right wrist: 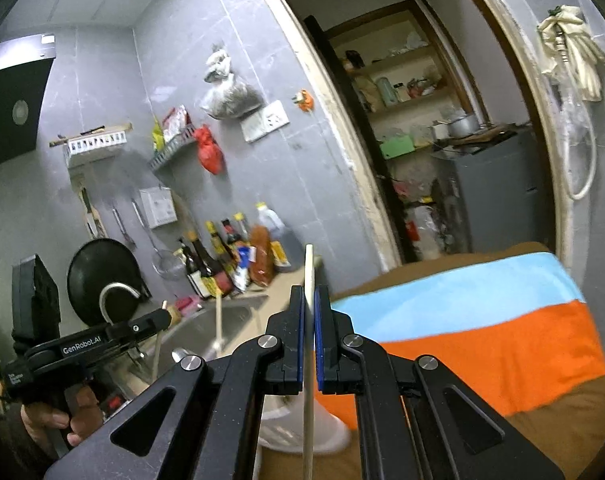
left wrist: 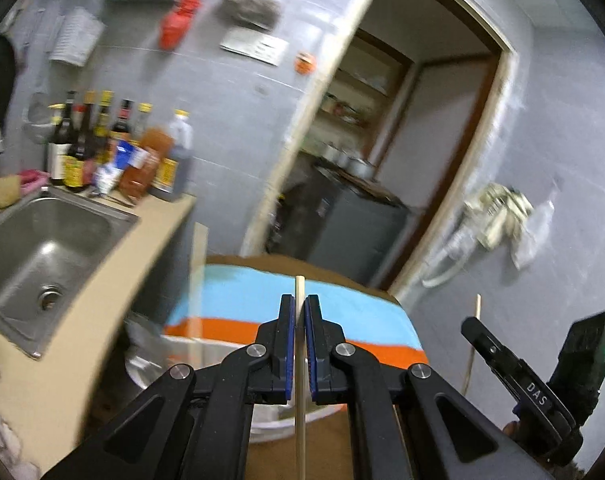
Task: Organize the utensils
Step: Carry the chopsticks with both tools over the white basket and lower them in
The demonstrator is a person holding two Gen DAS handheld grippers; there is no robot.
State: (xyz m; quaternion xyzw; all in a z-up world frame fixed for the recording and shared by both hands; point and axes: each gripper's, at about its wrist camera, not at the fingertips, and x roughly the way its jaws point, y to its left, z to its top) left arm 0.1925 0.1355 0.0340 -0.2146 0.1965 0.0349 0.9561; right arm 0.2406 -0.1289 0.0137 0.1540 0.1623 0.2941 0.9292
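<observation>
My left gripper (left wrist: 300, 312) is shut on a pale wooden chopstick (left wrist: 299, 400) that runs upright between its blue pads, tip just above the fingers. My right gripper (right wrist: 309, 304) is shut on a second pale chopstick (right wrist: 308, 380), also upright. Both are held in the air above a table with a blue and orange cloth (left wrist: 242, 304), which also shows in the right wrist view (right wrist: 482, 320). The right gripper (left wrist: 472, 326) shows at the lower right of the left wrist view with its chopstick (left wrist: 473, 344). The left gripper (right wrist: 164, 314) shows at the lower left of the right wrist view.
A steel sink (left wrist: 42, 248) sits in a beige counter at left, with several sauce bottles (left wrist: 114, 148) behind it. A white container (right wrist: 286, 420) stands below the grippers by the table. An open doorway (right wrist: 442, 140) leads to a storeroom with shelves. A black pan (right wrist: 102, 272) leans on the wall.
</observation>
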